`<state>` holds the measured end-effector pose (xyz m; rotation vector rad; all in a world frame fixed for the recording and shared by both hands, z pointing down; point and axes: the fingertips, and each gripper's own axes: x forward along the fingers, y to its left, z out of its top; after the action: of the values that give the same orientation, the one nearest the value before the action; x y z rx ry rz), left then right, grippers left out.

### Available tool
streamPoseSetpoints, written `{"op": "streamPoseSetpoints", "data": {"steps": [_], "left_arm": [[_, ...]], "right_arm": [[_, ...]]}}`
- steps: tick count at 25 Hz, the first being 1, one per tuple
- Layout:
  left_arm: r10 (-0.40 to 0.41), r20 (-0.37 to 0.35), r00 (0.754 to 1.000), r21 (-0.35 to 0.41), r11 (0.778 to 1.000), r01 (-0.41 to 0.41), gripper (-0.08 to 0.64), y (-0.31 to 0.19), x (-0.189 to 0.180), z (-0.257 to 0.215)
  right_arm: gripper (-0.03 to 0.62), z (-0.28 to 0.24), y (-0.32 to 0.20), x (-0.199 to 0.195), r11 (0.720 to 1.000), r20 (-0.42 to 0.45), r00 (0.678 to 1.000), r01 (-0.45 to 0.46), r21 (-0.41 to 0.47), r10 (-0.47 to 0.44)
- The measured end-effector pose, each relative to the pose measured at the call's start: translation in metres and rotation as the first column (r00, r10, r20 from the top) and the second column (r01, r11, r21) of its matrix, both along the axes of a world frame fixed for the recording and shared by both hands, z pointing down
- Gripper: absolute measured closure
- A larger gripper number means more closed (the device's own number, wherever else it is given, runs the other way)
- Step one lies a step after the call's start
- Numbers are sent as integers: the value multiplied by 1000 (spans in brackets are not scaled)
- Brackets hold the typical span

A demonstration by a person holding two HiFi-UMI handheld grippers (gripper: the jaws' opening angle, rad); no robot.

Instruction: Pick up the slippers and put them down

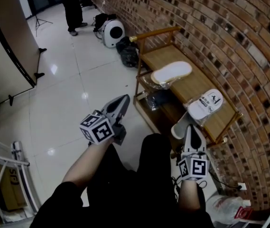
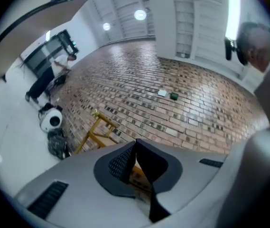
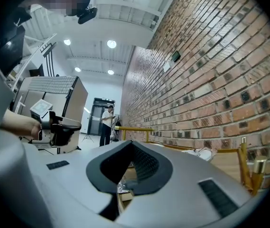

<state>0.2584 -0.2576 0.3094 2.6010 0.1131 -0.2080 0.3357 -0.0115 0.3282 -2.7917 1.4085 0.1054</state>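
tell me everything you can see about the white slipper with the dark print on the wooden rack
The white slipper looks like thin cloth, with a dark print on its upper band. It lies upper side up on the top shelf of the wooden rack, at the end nearest the person and close to the brick wall. It sits apart from the other slipper. Only the shelf touches it.

nothing reads clean from here. white slipper (image 1: 209, 102) on the bench (image 1: 165, 55) has a black printed mark, too small to make out. cardboard box (image 1: 10, 190) at bottom left has dark letters turned sideways, not legible. red & white packet (image 1: 243, 213): print too blurry.
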Motion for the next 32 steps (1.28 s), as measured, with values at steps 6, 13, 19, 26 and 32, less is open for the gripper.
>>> {"op": "streamPoseSetpoints", "data": {"steps": [6,13,19,26,32], "left_arm": [[131,-51,990,-435,889,-140,560,9,51,10],[153,-80,985,-583,794,-171,399,5,99,33],[117,4,993,-656,750,-86,232,-11,152,68],[135,34,990,-717,693,-70,232,-13,206,92],[119,27,992,-707,704,-65,473,-17,211,90]], "right_arm": [[584,-2,10,3,1000,-8,1000,-7,-17,7],[584,-5,28,8,1000,13,1000,-24,16,24],[584,-3,41,11,1000,11,1000,-17,-4,17],[584,-1,63,7,1000,19,1000,-6,27,6],[584,-1,72,9,1000,21,1000,-8,21,8]]}}
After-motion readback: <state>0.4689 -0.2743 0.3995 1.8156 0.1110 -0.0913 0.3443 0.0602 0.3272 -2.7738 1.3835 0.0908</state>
